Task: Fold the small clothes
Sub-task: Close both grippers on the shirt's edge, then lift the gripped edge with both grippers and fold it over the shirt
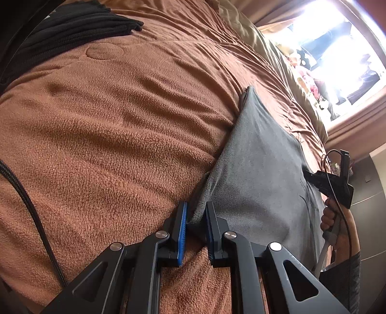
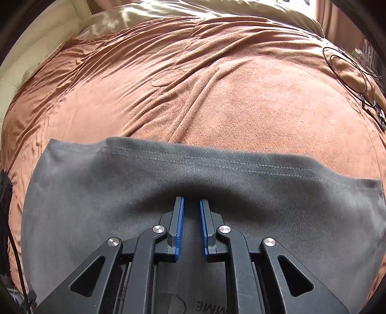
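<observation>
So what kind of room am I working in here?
Most likely a bedroom: the grey garment lies on a bed under a brown fleece blanket, with a pale pillow at its head and a bright window beside it.

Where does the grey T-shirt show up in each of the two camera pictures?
Left wrist view: the grey T-shirt fills the lower right, one edge bunched between the left tongs.
Right wrist view: it spans the lower half, stitched hem on top.
Shared landmark: the brown fleece blanket beneath it.
</observation>
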Action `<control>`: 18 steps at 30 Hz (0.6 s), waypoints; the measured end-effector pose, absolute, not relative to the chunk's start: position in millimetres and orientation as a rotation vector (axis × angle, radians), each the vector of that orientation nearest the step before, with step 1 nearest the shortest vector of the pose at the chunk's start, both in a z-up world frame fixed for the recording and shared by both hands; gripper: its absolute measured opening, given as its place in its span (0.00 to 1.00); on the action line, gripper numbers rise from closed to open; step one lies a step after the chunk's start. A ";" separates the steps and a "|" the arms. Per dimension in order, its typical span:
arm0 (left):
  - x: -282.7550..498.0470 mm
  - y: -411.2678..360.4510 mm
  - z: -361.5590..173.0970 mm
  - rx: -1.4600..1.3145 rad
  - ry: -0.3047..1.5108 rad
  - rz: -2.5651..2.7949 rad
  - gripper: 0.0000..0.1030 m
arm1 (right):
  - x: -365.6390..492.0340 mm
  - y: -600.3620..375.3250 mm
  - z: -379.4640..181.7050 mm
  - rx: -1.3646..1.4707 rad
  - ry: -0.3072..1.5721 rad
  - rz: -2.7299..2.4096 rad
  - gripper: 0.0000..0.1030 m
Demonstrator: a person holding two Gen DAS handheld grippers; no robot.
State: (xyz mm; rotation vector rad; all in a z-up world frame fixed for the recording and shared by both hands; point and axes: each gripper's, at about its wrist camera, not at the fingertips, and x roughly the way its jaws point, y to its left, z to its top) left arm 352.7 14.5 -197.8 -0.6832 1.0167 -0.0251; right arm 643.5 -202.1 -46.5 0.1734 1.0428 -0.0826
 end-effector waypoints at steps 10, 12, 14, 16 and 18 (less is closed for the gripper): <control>350.9 24.5 -197.8 -0.733 1.016 -0.047 0.13 | 646.7 -204.5 -19.3 0.188 0.999 -0.092 0.09; 349.9 27.5 -195.5 -0.751 1.012 -0.064 0.11 | 631.6 -200.0 -8.1 0.172 0.981 -0.072 0.09; 348.1 28.4 -190.9 -0.766 1.002 -0.083 0.10 | 614.3 -194.5 -0.5 0.149 0.973 -0.051 0.09; 347.3 28.3 -184.7 -0.769 0.988 -0.102 0.10 | 595.0 -188.8 2.2 0.132 0.974 -0.024 0.07; 347.5 27.9 -177.8 -0.769 0.975 -0.124 0.09 | 576.2 -186.5 0.1 0.136 0.985 0.000 0.05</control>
